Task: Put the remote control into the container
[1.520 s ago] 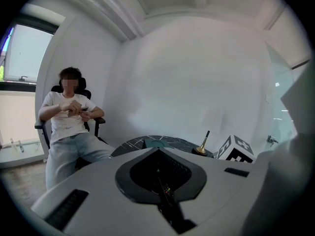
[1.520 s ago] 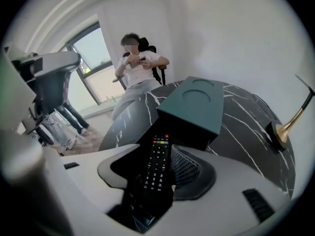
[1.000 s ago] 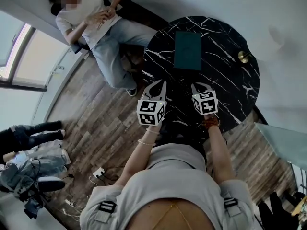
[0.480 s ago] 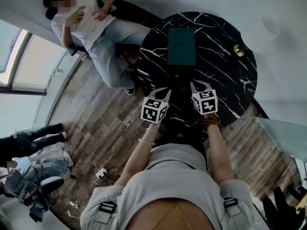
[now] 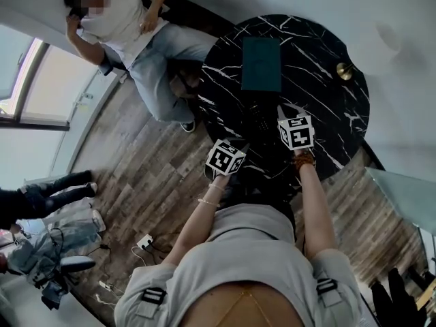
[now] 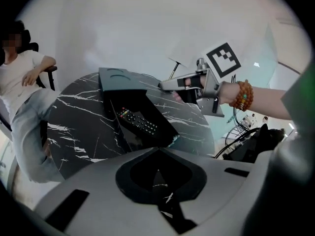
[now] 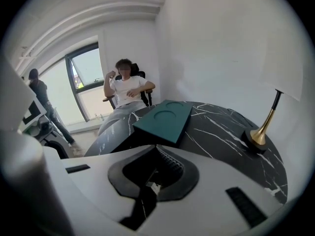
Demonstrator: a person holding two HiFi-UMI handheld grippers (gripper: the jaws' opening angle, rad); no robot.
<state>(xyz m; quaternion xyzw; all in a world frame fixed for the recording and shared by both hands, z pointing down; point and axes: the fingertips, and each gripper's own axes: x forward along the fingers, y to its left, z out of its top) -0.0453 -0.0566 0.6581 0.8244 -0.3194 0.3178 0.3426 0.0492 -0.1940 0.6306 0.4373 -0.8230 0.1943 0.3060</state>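
The black remote control [image 6: 137, 121] lies inside a shallow black container [image 6: 165, 132] on the round marble table [image 5: 327, 87]. In the head view the remote [image 5: 257, 118] is only a dark shape. A dark teal lid [image 5: 261, 63] with round dents rests just beyond it. My left gripper [image 5: 242, 146] hangs at the table's near edge, short of the container, its jaws together and empty. My right gripper [image 5: 281, 112] hovers right of the container, shut and empty; the left gripper view shows the right gripper [image 6: 163, 85] level above the table.
A brass lamp base [image 7: 258, 135] stands at the table's right side. A person [image 5: 129, 26] sits in a chair just beyond the table's left edge. Cables and a power strip [image 5: 139, 244] lie on the wooden floor.
My left gripper has pulled back from the container toward the table's near edge. The right gripper has shifted slightly right. The seated person has raised an arm.
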